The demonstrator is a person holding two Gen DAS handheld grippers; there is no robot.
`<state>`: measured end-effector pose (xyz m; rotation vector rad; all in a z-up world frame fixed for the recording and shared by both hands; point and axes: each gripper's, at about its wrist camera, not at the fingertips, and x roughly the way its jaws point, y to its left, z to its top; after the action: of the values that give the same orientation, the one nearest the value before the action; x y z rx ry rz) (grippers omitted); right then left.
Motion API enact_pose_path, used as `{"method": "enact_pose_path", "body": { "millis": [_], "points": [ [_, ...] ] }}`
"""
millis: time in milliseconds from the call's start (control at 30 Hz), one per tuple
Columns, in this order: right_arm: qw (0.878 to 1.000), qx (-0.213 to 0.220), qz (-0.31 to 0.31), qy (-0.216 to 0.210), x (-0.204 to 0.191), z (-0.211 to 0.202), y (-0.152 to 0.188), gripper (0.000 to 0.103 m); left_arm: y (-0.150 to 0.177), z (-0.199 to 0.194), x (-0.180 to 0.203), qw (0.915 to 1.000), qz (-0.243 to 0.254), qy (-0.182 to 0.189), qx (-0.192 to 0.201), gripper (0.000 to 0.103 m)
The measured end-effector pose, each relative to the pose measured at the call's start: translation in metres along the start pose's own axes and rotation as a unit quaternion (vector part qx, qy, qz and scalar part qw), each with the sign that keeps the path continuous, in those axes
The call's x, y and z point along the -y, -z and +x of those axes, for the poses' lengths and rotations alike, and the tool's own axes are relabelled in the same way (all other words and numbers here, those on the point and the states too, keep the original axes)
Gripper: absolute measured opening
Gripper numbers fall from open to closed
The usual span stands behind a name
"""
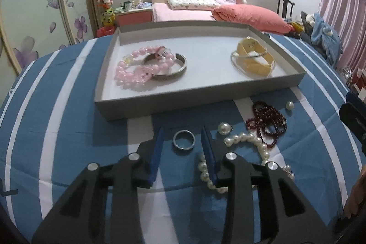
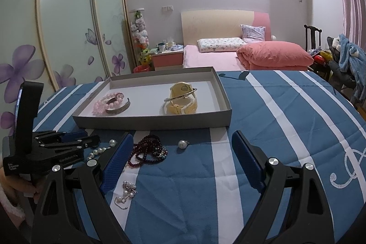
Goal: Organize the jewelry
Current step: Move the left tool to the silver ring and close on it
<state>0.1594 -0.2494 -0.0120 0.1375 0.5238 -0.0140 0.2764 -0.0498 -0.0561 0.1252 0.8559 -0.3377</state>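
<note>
A small silver ring lies on the blue striped cloth between the blue fingers of my left gripper. The fingers stand either side of it with gaps, so the gripper is open. Beside it lie a pearl strand, dark red beads and two pearl earrings. The grey tray holds pink bead bracelets, a silver bangle and a yellow watch. My right gripper hangs wide open and empty above the cloth, near the dark red beads and one pearl earring.
A small pearl-and-chain trinket lies under the right gripper's left finger. The left gripper shows at the left of the right wrist view, held by a hand. Beyond the table are a pink bed, a wardrobe and a chair.
</note>
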Motion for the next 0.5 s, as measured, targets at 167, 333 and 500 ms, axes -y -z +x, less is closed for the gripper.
{"method": "enact_pose_path", "body": {
  "millis": [167, 333, 500],
  "points": [
    [1.000, -0.001, 0.001, 0.001, 0.001, 0.000, 0.001, 0.088, -0.001, 0.010, 0.002, 0.9996, 0.007, -0.014, -0.022, 0.022],
    [1.000, -0.003, 0.000, 0.000, 0.000, -0.001, 0.001, 0.088, 0.003, 0.008, -0.017, 0.9994, -0.016, -0.025, -0.020, 0.022],
    [0.999, -0.025, -0.018, -0.027, -0.006, 0.001, 0.004, 0.087, 0.007, 0.000, -0.056, 0.9966, -0.059, -0.055, -0.018, 0.022]
  ]
}}
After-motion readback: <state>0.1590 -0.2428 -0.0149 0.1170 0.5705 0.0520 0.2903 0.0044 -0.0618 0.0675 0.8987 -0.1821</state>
